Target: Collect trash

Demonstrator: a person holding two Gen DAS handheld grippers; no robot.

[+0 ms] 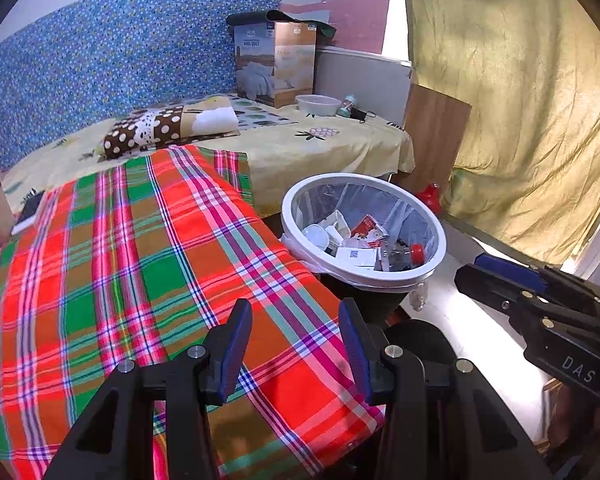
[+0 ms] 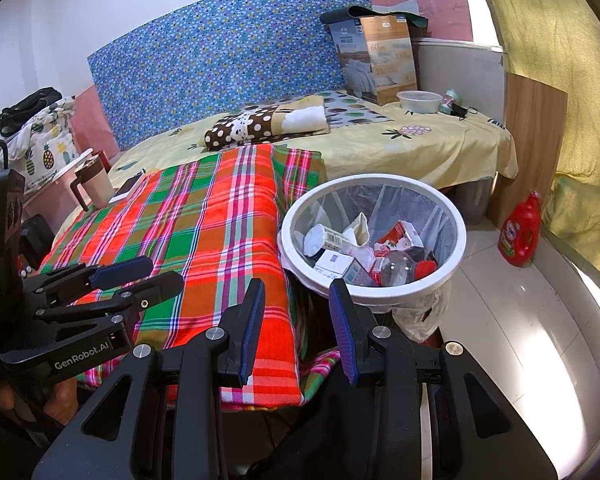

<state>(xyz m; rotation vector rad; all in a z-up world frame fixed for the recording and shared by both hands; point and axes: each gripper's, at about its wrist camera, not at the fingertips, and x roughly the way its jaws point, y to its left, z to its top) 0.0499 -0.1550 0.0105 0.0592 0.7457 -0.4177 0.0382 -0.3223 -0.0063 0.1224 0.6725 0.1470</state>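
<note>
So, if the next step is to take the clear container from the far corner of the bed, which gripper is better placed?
Probably the right gripper: open, empty, nearer the bin side, where the clear container sits. The left gripper, also empty, hangs over the plaid cloth.

— What was the state of the left gripper (image 1: 296, 344)?
— Its jaws stood apart with nothing between the blue pads; it pointed forward and downward.
— And the right gripper (image 2: 298, 328)?
— It also gaped, pads parted and empty, at a similar downward tilt, beside the left. A hand (image 2: 66, 398) was partly seen beneath the left gripper's body, gripping it.
</note>
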